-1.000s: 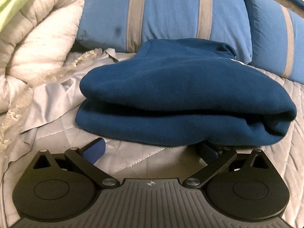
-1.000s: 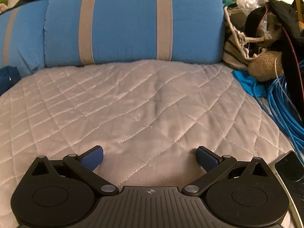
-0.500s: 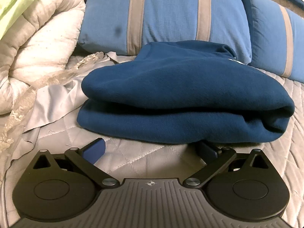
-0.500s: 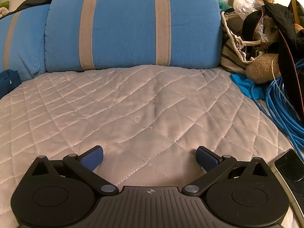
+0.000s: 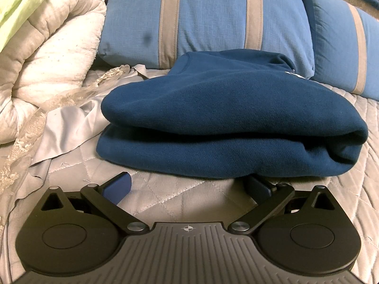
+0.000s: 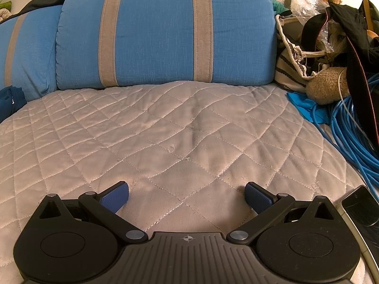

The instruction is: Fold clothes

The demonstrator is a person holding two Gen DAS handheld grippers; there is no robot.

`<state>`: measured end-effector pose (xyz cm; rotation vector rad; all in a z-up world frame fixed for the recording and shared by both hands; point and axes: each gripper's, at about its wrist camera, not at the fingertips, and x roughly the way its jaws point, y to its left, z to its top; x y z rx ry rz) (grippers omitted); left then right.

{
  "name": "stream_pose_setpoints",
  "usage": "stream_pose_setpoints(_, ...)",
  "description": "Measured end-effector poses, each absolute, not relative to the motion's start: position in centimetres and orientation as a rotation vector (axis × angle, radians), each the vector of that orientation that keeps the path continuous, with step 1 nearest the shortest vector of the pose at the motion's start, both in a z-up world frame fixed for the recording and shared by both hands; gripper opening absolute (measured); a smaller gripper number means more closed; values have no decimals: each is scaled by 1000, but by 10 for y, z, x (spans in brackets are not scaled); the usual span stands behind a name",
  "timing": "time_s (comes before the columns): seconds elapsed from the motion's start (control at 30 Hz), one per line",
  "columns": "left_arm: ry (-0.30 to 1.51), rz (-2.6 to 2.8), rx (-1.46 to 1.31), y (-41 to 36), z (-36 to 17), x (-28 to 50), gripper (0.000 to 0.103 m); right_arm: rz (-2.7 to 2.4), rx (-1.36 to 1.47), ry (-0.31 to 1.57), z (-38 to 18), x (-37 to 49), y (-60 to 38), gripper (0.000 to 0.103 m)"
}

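Since the earlier frames, both grippers have been drawn slightly back and tilted; nothing on the bed has shifted. One folded navy garment [image 5: 227, 118] is laid on the quilted bed [image 5: 180, 189] near its head edge, against one of two blue striped pillows [image 5: 213, 16]. The left gripper [image 5: 188, 185] is held just before the garment's near edge, fingers [image 5: 118, 184] released and empty; its second finger is partly hidden under the fabric. The right gripper [image 6: 187, 197] is held over bare quilt, fingers spread, nothing grasped. One phone [image 6: 360, 206] and one coiled blue cable [image 6: 350, 132] are seen at the bed's right edge.
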<state>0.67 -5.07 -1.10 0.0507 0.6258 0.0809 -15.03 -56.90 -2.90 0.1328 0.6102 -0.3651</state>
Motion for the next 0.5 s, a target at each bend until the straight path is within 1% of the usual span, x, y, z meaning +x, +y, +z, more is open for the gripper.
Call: stream_pose_setpoints(0.5, 625, 81, 51, -50, -12, 7, 103, -365, 135, 608, -29, -151, -569, 103)
